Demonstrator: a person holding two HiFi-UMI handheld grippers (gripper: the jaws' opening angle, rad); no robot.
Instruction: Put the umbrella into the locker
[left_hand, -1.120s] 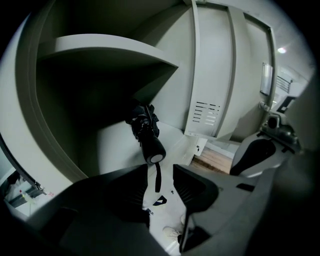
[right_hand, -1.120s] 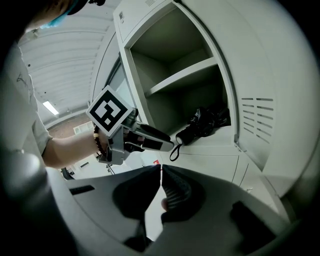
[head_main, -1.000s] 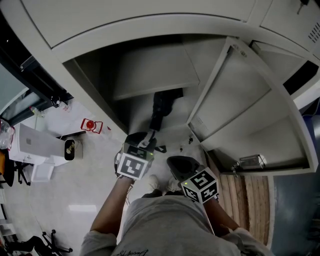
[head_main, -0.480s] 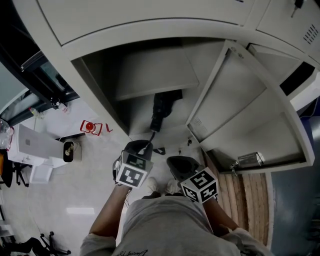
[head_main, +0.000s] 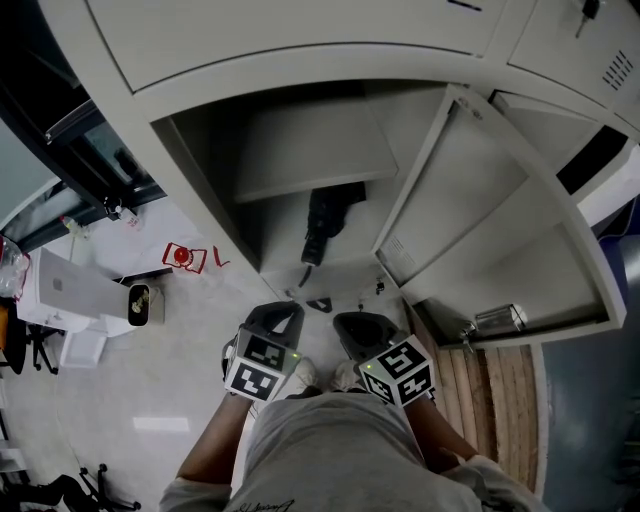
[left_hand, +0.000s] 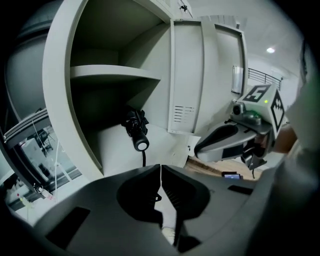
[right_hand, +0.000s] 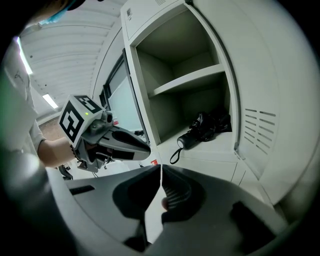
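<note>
**Umbrella stowed, strap left dangling**

The left gripper (head_main: 283, 316) has its fingers together on nothing. The umbrella (head_main: 322, 222) lies on the locker (head_main: 300, 150) floor, and its strap (head_main: 303, 275) droops over the front lip. The right gripper (head_main: 352, 326) is likewise closed and empty. If the door (head_main: 480, 210) swings shut, it could pinch that strap. A second ago the left gripper was at the strap with its fingers apart. It has since backed away.

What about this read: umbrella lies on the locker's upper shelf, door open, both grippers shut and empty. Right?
One error. The umbrella lies on the floor of the locker, under the shelf, not on it; the left gripper view shows this. Door open, left gripper and right gripper shut and empty: correct.
</note>
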